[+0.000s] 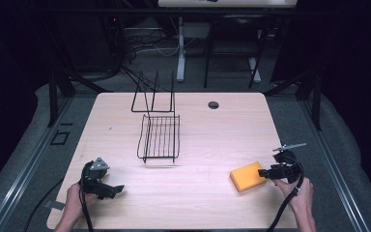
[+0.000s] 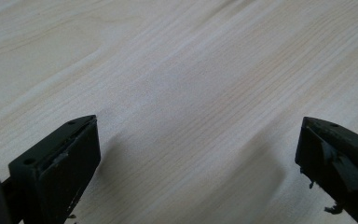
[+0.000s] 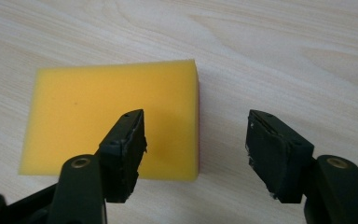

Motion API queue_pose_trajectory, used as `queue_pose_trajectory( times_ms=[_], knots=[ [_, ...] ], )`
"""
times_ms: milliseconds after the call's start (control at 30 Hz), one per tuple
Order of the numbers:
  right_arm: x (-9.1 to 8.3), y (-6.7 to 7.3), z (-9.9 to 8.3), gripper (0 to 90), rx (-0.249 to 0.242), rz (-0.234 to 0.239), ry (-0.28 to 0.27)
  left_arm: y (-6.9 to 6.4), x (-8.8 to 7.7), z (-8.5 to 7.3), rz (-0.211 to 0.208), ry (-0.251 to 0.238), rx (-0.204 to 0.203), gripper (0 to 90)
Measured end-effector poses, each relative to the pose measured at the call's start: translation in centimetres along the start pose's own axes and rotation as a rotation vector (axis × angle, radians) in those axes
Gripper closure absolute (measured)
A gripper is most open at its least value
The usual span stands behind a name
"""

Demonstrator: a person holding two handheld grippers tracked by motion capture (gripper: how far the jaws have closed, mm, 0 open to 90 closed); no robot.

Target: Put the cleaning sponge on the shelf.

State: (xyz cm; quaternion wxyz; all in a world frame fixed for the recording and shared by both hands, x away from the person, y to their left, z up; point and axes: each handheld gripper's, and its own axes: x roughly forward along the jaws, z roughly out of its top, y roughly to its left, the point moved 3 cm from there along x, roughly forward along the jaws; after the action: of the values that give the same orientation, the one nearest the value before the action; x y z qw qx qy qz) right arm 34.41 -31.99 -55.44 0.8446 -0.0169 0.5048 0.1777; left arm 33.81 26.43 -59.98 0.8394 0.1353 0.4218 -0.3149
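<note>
The left gripper (image 1: 118, 189) rests low over the near-left part of the wooden table (image 1: 212, 140), held in the person's left hand (image 1: 72, 200); in the left gripper view its jaws stand wide apart with bare wood grain between them, grasping nothing; the right gripper (image 1: 262, 172) sits at the near-right, held in the right hand (image 1: 300, 193), its cable (image 1: 285, 208) trailing back toward the table's near edge; its jaws are likewise spread, one above the yellow sponge (image 3: 112, 116) and the other out over the table beside the sponge's edge, nothing clamped; the sponge lies flat on the table, a thin orange-red layer showing along its side; farther off, near the table's middle, stands a black wire rack (image 1: 158, 136), with upright wire frames (image 1: 153, 96) just behind it toward the far edge; a small round hole (image 1: 213, 105) marks the tabletop near that edge.
</note>
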Motion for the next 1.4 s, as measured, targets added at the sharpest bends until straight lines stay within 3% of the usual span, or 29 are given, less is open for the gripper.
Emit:
queue_pose_trajectory(
  times_ms=[200,600,733,1033,1233,1400],
  knots=[
    [0.4,-0.1,-0.1,41.1,0.016,0.035,0.011,0.0,0.0,0.0,0.0,-0.001,-0.001,0.2],
    [1.0,0.1,-0.4,55.2,0.026,0.038,0.036,0.0,-0.2,0.0,-0.011,0.014,0.011,0.2],
    [1.1,0.2,-0.6,67.0,0.037,0.072,0.028,0.0,-0.2,0.0,-0.011,0.014,0.011,0.3],
    [1.1,-0.1,-0.9,77.8,0.089,0.109,0.003,0.0,-0.2,0.1,0.003,0.001,0.011,0.3],
    [1.2,-0.1,-1.0,82.1,0.11,0.112,-0.004,0.0,-0.2,0.1,0.005,-0.005,0.01,0.2],
    [1.1,-0.4,-1.2,83.4,0.135,0.157,-0.023,0.0,-0.2,0.1,0.004,-0.006,0.008,0.2]
  ],
)
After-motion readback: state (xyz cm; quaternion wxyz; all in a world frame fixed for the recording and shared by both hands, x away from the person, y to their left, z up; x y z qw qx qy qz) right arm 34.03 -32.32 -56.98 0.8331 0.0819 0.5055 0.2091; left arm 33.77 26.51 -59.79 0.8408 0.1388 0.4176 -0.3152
